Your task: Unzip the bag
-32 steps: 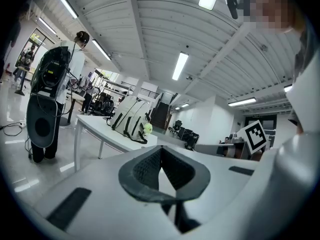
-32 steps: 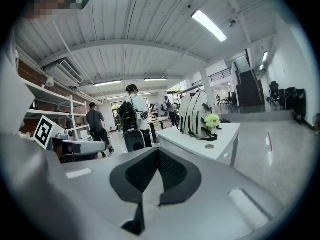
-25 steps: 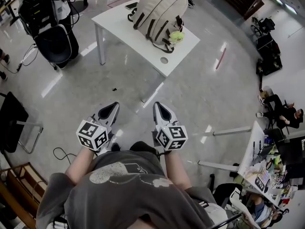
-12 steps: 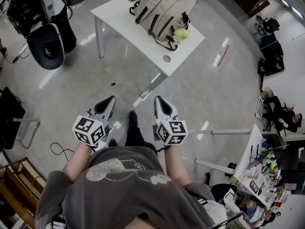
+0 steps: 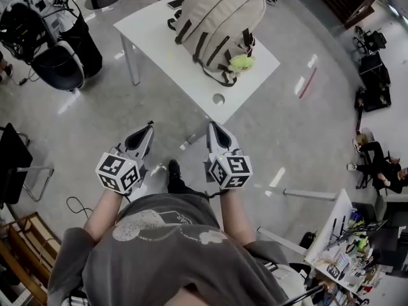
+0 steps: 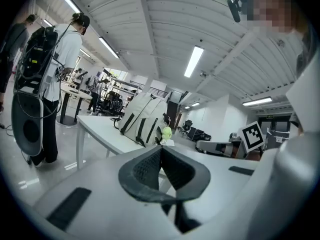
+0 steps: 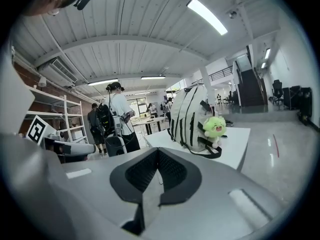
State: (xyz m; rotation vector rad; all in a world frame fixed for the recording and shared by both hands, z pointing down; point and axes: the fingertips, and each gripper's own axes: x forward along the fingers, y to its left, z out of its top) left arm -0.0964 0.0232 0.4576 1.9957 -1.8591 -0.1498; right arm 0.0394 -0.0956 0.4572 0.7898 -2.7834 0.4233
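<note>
the bag (image 5: 220,18) sits on the table (image 5: 153,38), toward its right side. a small toy (image 5: 241,62) hangs on the bag's near end. the left gripper (image 5: 147,131) and right gripper (image 5: 212,128) are side by side, in front of the table, not touching it.

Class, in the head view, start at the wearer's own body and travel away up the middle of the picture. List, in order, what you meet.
Grey shirt, right gripper, white table, green plush toy, backpack.
</note>
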